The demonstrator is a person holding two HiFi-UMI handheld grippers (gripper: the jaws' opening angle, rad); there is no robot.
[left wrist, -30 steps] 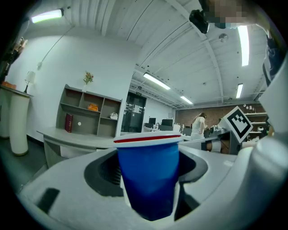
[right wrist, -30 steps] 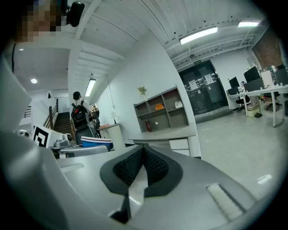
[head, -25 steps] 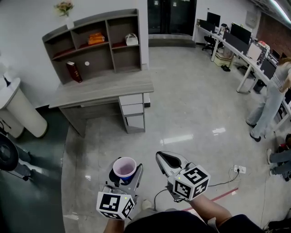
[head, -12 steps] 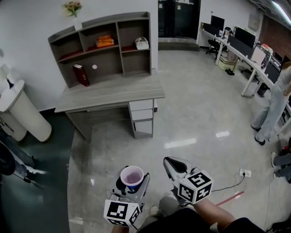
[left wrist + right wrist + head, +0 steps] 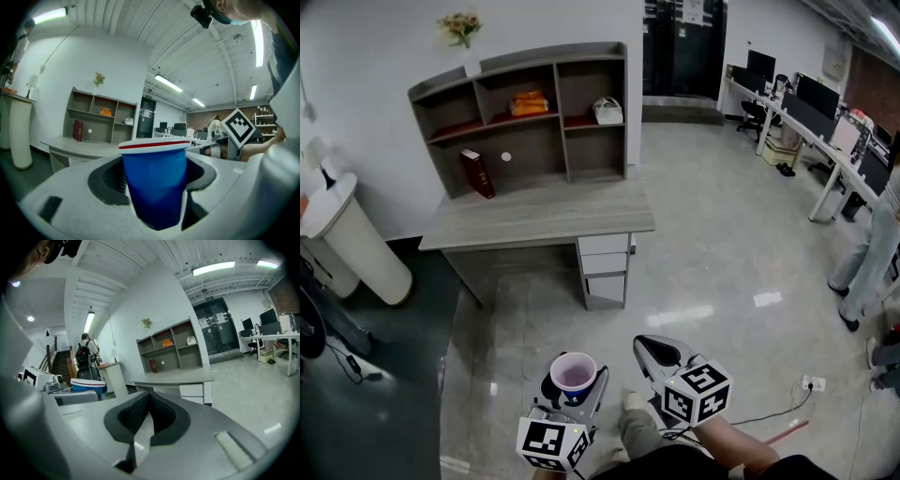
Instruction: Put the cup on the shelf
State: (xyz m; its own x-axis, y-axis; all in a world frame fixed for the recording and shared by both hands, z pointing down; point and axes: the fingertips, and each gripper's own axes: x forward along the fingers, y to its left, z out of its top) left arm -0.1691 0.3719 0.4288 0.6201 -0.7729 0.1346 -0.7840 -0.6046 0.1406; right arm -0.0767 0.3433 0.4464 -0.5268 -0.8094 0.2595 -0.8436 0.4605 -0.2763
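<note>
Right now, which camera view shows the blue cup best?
The left gripper view: the cup fills the centre, clamped between the fingers, with its blue wall and red-striped rim clear. The head view shows the cup from above, rim and inside only. The right gripper view catches just its top at the left.

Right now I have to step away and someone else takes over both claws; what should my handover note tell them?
Left claw: shut on the blue cup, upright, rim up.
Right claw: shut, empty.
Shelf: on the desk across the floor, ahead.
Done: cup picked up.
To do: walk over, set the cup in a free shelf compartment, release.
</note>
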